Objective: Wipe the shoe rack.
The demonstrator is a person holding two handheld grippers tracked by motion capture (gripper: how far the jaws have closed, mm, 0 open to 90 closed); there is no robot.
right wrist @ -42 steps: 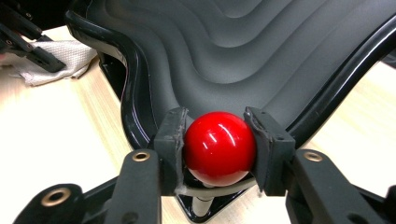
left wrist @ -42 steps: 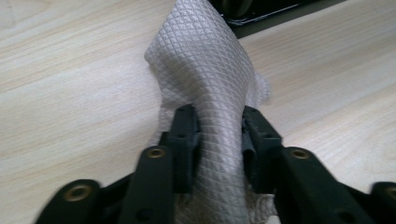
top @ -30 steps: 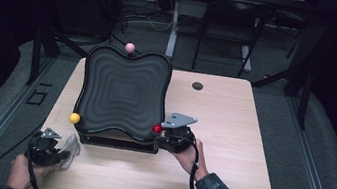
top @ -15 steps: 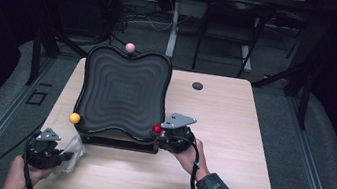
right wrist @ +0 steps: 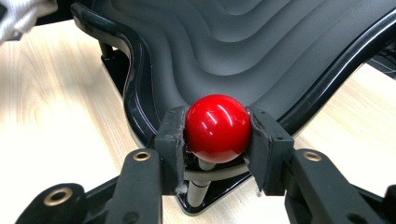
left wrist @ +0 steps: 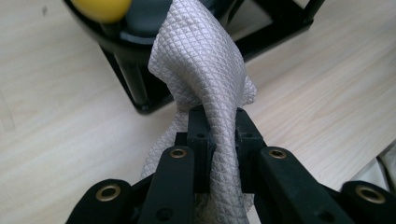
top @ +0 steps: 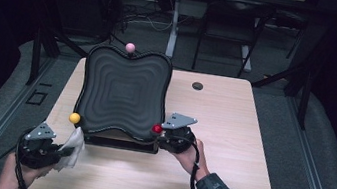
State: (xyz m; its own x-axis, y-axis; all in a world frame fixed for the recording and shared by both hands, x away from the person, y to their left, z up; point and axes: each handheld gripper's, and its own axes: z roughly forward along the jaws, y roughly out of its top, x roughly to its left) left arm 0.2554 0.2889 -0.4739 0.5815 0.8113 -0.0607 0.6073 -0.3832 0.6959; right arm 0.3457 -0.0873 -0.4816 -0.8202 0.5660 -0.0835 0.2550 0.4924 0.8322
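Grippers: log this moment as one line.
left gripper: shut on white quilted cloth | right gripper: shut on glossy red ball knob | black rippled tray: on light wooden table

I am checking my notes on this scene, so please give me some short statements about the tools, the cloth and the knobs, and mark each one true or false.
1. The right tool is closed on the red ball knob. True.
2. The left tool is open and holds nothing. False: it is shut on the white cloth.
3. The black wavy tray has a pink ball knob at its far edge. True.
4. The cloth is spread flat in the middle of the tray. False: it hangs bunched in the left tool, over the wooden table near the yellow ball knob.
5. The yellow ball knob is at the tray's near left corner. True.
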